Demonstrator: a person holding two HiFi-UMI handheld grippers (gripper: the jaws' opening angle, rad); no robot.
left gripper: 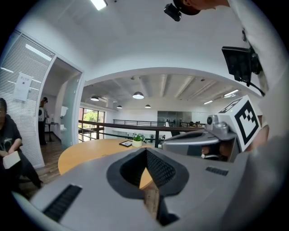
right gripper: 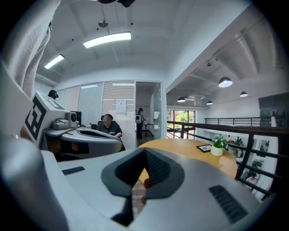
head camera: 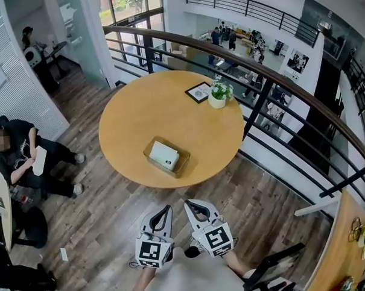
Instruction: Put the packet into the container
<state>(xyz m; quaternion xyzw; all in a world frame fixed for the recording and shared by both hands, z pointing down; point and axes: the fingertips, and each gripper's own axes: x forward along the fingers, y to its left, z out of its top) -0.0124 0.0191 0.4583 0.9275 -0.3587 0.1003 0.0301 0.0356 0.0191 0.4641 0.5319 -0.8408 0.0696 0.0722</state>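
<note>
A white packet [head camera: 164, 155] lies inside a shallow brown container [head camera: 182, 165] near the front edge of the round wooden table [head camera: 133, 114]. Both grippers hang close to my body, well short of the table and above the wooden floor. My left gripper [head camera: 163, 208] is shut with nothing in it, and my right gripper [head camera: 191, 203] beside it is shut and empty too. In the left gripper view the left gripper [left gripper: 146, 151] points toward the table [left gripper: 90, 151]. The right gripper [right gripper: 145, 151] faces the table [right gripper: 189, 149] as well. Neither gripper view shows the packet or the container.
A small potted plant [head camera: 218, 93] and a dark picture frame [head camera: 199, 92] stand at the table's far side. A curved railing [head camera: 270, 78] runs behind and to the right of the table. A seated person [head camera: 20, 158] is at the left.
</note>
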